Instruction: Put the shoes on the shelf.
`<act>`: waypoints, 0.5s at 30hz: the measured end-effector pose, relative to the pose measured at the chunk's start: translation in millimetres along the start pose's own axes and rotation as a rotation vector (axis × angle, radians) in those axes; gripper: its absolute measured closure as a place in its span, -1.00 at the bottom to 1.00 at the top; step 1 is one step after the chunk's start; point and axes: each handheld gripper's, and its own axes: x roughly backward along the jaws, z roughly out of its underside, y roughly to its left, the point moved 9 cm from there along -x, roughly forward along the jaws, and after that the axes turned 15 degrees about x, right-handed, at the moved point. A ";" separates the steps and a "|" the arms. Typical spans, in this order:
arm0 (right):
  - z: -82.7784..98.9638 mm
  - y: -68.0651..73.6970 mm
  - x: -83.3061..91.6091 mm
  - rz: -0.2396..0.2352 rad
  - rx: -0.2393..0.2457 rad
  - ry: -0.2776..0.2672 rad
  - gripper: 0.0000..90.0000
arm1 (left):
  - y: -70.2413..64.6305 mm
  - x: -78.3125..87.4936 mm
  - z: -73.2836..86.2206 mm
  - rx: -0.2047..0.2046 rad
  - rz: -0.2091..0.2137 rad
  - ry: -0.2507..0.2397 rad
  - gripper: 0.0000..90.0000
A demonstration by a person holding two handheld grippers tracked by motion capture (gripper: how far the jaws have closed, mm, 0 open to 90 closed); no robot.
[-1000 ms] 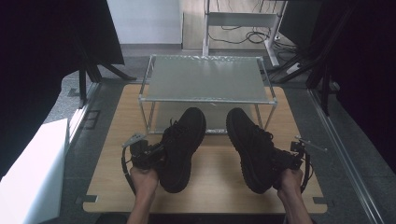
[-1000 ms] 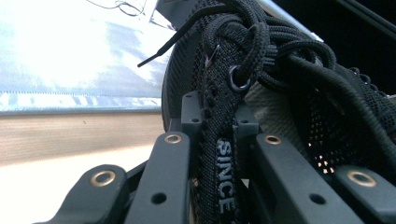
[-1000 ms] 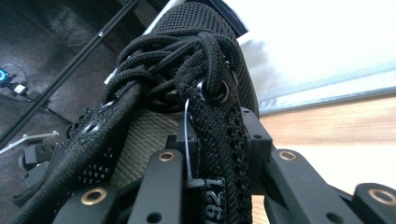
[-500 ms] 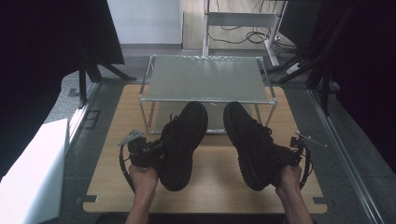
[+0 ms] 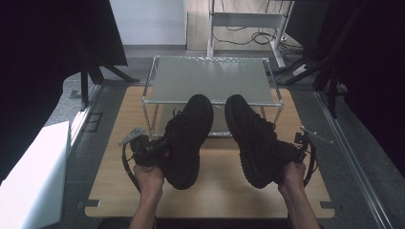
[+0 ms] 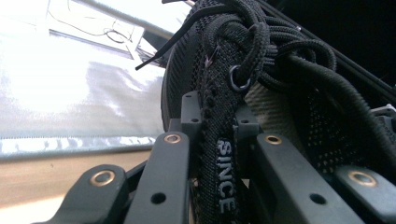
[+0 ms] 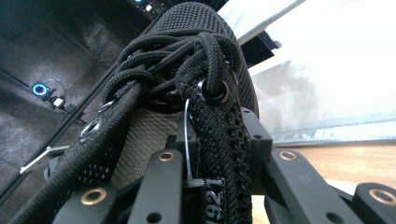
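Two black knit sneakers hang above the wooden board, toes pointing away toward the rack. The left shoe (image 5: 187, 138) is held by my left gripper (image 5: 152, 153), whose jaws pinch the collar edge printed "SINCE" (image 6: 225, 182). The right shoe (image 5: 253, 138) is held by my right gripper (image 5: 292, 153), shut on the collar edge (image 7: 215, 154) beside the laces. Each shoe's toe reaches over the front rail of the metal-framed rack (image 5: 210, 78). A hand holds each gripper from below.
The rack has a translucent top shelf and a lower level behind the shoes. The wooden board (image 5: 210, 191) lies on a grey floor. A white box (image 5: 33, 176) stands at the left. Dark curtains (image 5: 43, 52) hang on both sides, and a white desk frame with cables (image 5: 248, 19) stands beyond.
Both shoes have risen a little and moved forward toward the rack, their toes now over its front rail. Both grips are unchanged.
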 end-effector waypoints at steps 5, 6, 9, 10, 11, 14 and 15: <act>-7.3 2.9 -6.6 0.004 -0.008 -0.008 0.65 | -3.8 -3.9 -7.6 0.010 0.005 -0.016 0.78; -9.1 3.5 -8.3 0.001 -0.009 -0.011 0.65 | -4.9 -4.5 -10.1 0.009 0.005 -0.020 0.78; -12.8 3.5 -12.7 -0.005 -0.022 -0.015 0.65 | -7.0 -5.7 -16.9 0.005 -0.002 -0.031 0.78; -14.4 3.2 -14.9 -0.003 -0.028 -0.017 0.65 | -7.7 -6.1 -19.4 0.002 -0.003 -0.033 0.78; -15.5 3.2 -16.9 -0.002 -0.033 -0.017 0.65 | -8.3 -6.4 -21.3 0.003 -0.004 -0.036 0.78; -18.3 4.2 -22.7 -0.001 -0.036 -0.014 0.65 | -8.5 -7.6 -29.3 0.008 -0.007 -0.047 0.78; -19.5 4.7 -24.7 0.001 -0.034 -0.015 0.65 | -8.4 -8.0 -30.8 0.012 -0.007 -0.053 0.78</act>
